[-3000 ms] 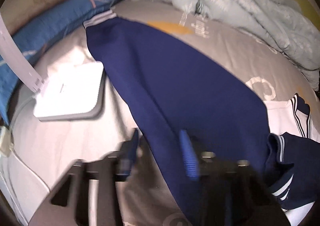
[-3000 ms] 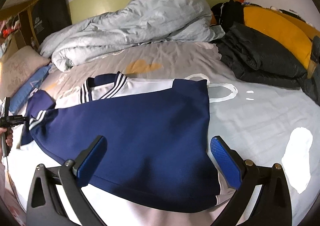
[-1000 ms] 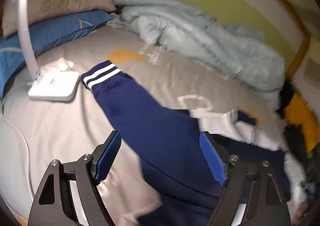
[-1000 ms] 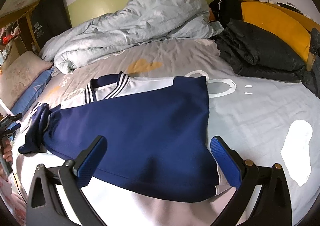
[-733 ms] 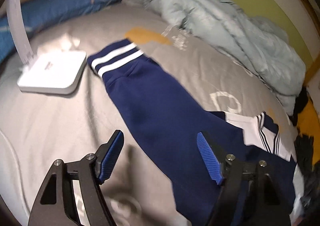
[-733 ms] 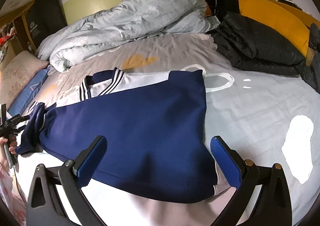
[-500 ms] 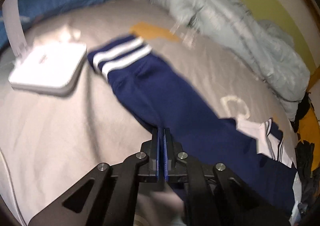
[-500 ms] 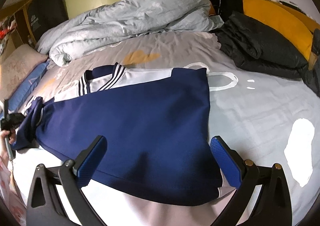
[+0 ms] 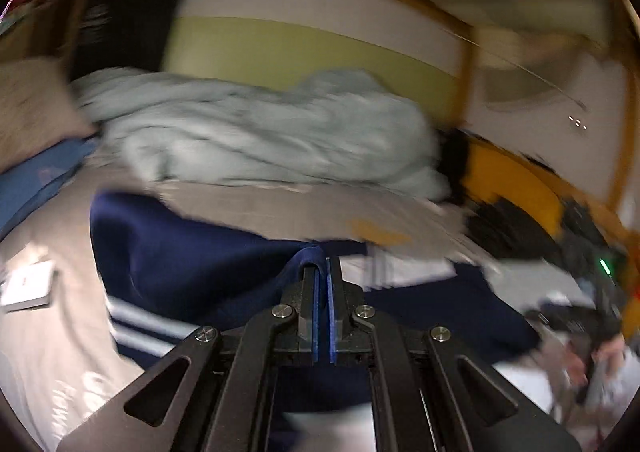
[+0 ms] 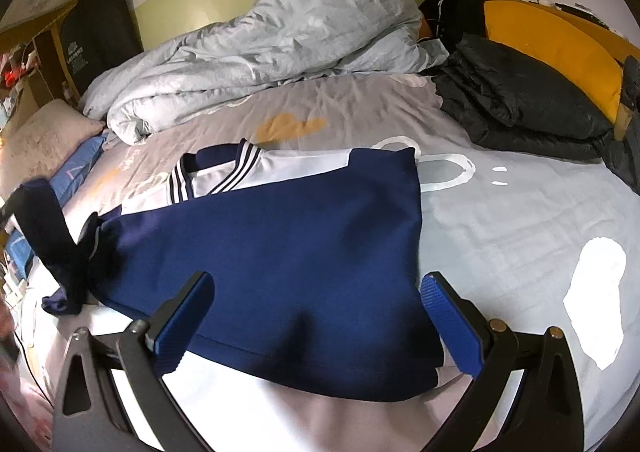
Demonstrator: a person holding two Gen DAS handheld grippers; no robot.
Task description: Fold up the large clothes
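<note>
**Sleeve lifted by left claw; fold-over pending**

Since the frame of one second ago, the left claw (image 9: 321,272) has gone from wide open over the sleeve to closed on it, and the navy sleeve with white cuff stripes (image 10: 52,236), formerly flat on the bed, is now raised off the sheet.

**Step in hand.** The sleeve-in fold is judged to be under way. A ridge of navy cloth is pinched between the blue pads of the left claw. The navy-and-white sports jacket with striped collar (image 10: 280,244) is spread flat in the middle of the grey printed bed sheet (image 10: 520,220). The right claw (image 10: 316,316) is held open above the near hem, with nothing gripped.

**Next move.** The sleeve is expected to be carried across and laid onto the jacket body. The cuff must be kept from trailing or twisting, and release should be made only once the cloth lies flat.

**Edges and open room.**
- Far side: a crumpled pale blue duvet (image 10: 260,40) is near the collar but apart from it.
- Right side: bare sheet is available; a folded black padded jacket (image 10: 516,100) lies well apart.
- Left side: room is tighter. A blue pillow (image 9: 36,180) and a small white flat device (image 9: 26,286) lie near the sleeve.
</note>
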